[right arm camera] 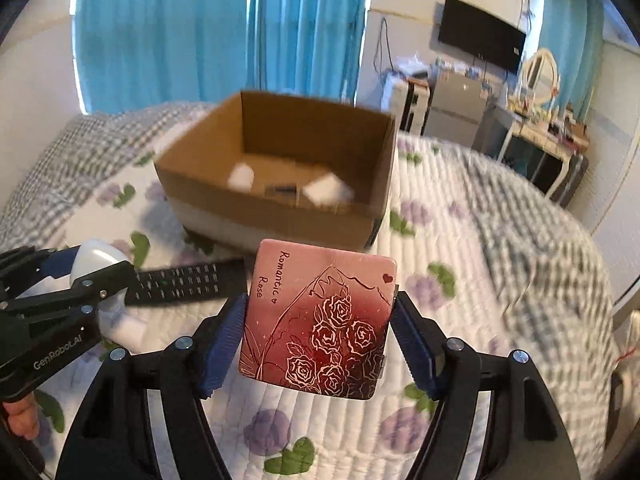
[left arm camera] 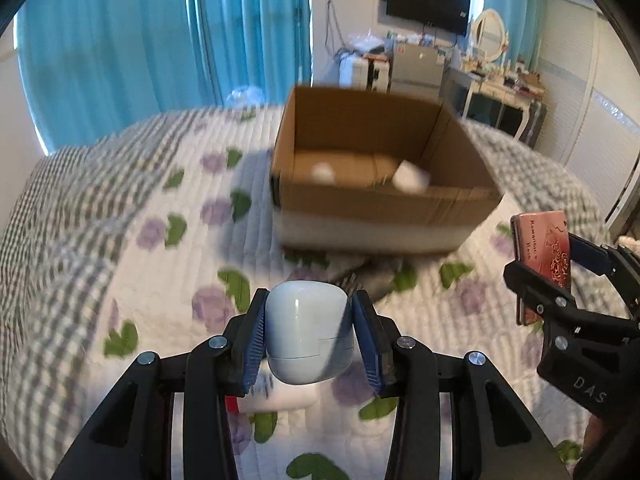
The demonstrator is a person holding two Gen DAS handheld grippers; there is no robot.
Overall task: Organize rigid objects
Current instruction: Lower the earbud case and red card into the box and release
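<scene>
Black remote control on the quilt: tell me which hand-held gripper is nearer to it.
Left. The left hand-held gripper, holding a white rounded case, sits right beside the black remote control; the right hand-held gripper, holding a pink rose-printed case, is farther off.

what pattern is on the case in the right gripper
Pink-to-dark-red case with outlined roses and "Romantic Rose" lettering; clearest in the right wrist view.

blue curtains (left arm camera: pixel 168 40) | wall TV (left arm camera: pixel 428 2) | oval mirror (left arm camera: pixel 490 34) | floral quilt (left arm camera: pixel 120 240)

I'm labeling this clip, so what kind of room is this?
Most likely a bedroom: a bed with a floral quilt, a dressing table with an oval mirror, a wall TV and blue curtains.
</scene>
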